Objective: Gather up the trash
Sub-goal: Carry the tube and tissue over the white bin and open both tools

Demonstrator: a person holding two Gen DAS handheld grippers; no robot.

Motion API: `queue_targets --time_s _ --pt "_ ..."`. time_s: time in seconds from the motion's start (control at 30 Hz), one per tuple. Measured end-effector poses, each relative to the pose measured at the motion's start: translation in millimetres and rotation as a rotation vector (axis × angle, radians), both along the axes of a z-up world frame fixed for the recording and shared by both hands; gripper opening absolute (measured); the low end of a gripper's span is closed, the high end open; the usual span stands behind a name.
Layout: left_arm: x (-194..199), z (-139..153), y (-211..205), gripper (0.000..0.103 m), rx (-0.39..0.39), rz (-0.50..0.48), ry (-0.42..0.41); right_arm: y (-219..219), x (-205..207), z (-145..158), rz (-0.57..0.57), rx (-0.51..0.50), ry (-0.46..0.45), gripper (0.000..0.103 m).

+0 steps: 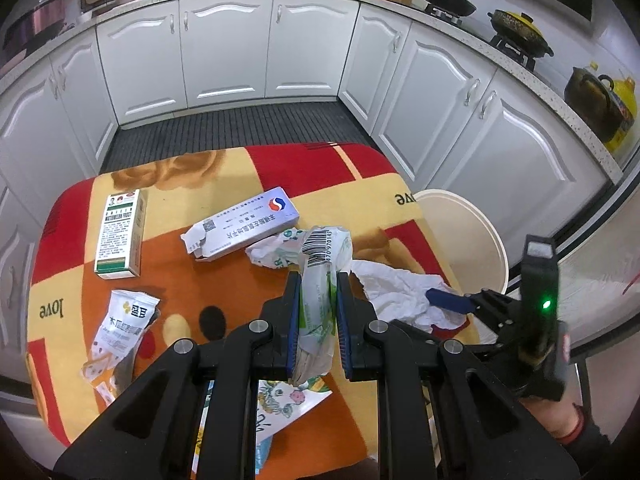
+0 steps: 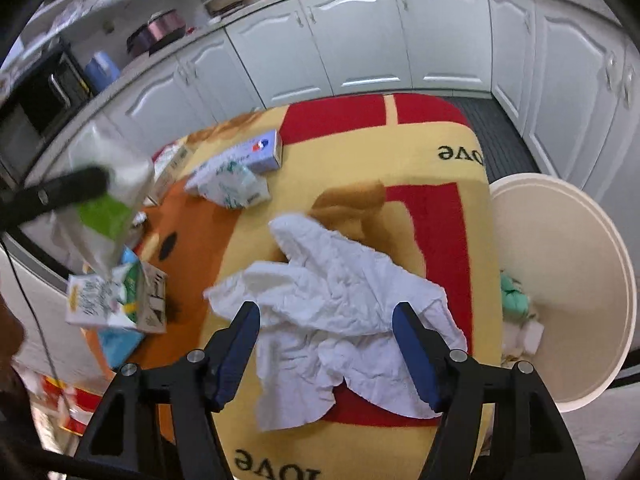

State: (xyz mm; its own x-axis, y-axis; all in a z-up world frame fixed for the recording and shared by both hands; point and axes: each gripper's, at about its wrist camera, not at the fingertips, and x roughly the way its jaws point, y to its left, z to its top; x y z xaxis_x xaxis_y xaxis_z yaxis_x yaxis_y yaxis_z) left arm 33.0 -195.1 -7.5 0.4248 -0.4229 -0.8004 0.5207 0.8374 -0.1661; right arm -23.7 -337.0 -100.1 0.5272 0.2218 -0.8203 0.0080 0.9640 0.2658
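— Left gripper [image 1: 316, 304]?
— Clamped on a crumpled green-and-white wrapper [image 1: 320, 280], held above the surface [image 1: 360, 192].
— Right gripper [image 2: 326, 344]?
— Jaws apart, straddling the white crumpled paper [image 2: 332, 300] lying at the blanket's edge; pads not pressing it.
— Bin?
— Cream bin [image 2: 580, 280] just beside the surface, scraps inside. Torn blue-and-white box [image 1: 244, 228] farther back.

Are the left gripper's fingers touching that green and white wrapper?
Touching. In the left wrist view, both fingers of the left gripper press the green and white wrapper.
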Motion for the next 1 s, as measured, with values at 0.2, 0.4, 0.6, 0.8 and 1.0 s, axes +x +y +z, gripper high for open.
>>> queue_targets --time_s 0.2,0.4,0.6,0.8,1.0 --pt "-3.2 0.6 -13.6 0.014 0.01 -0.009 -0.004 -15.1 -10.1 5.1 -0.024 -0.03 -0.044 0.02" --pt "-10.1 5.7 -40.6 0.014 0.011 -0.046 -0.014 -53.1 -29.2 39.8 -0.096 -0.004 -0.131 0.019" --pt "-18.1 9.6 -75.2 0.014 0.003 -0.104 -0.011 -94.7 -48.6 60.8 -0.185 0.004 -0.178 0.019" --pt "-22.9 6.1 -118.6 0.014 -0.014 -0.164 0.015 -138.4 -66.1 64.3 -0.292 0.007 -0.185 0.019" --pt "-18.9 -13.4 -163.6 0.014 -0.035 -0.187 0.066 -171.3 -77.4 55.6 -0.38 0.018 -0.172 0.019"
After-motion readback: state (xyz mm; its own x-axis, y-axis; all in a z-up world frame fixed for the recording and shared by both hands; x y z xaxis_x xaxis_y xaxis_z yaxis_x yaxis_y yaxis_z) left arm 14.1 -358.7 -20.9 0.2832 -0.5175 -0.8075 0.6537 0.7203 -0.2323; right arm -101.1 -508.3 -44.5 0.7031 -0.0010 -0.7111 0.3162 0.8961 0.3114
